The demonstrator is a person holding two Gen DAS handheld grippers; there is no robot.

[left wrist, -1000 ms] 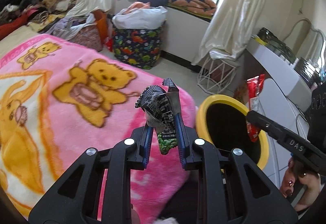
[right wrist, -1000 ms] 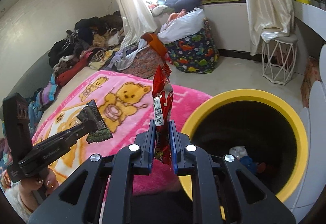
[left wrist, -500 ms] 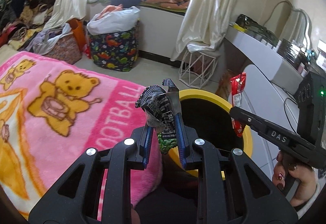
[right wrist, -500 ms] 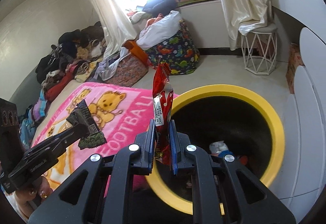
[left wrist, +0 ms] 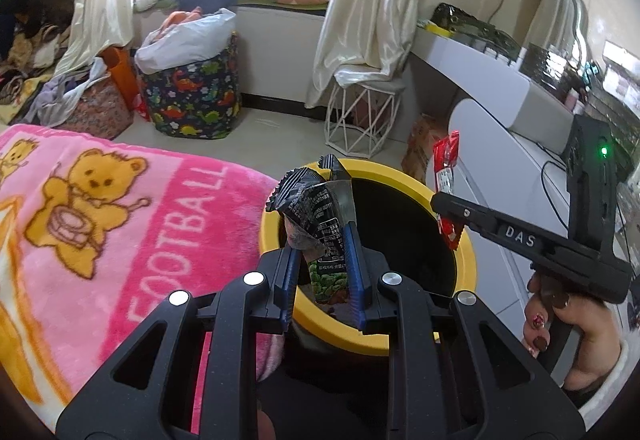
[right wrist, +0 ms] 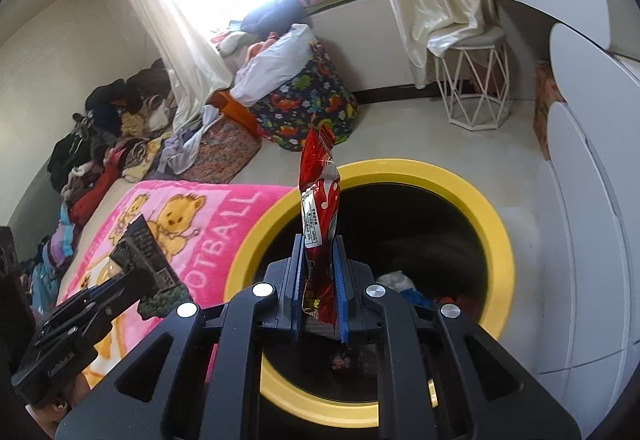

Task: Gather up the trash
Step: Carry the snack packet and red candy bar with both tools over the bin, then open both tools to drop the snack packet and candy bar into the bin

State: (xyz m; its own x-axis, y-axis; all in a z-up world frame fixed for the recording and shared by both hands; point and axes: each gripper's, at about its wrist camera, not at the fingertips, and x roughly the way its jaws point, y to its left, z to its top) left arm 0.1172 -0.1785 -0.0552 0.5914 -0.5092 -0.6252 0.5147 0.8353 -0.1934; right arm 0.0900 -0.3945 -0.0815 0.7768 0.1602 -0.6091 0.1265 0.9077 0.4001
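Swung off the pink blanket (left wrist: pixel 120 207) over the yellow bin (right wrist: pixel 496 240), left tool (left wrist: pixel 320 215) clenching black wrapper (left wrist: pixel 316 207), right tool (right wrist: pixel 319 272) clenching red wrapper (right wrist: pixel 320 191); best released only once centred.

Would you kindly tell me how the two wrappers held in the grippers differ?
The red wrapper is slim and stands fairly straight; the black wrapper is wider, crumpled, with green print at its bottom. The right gripper clamps the red one, the left gripper the black one. Both are pinched upright near the yellow bin.
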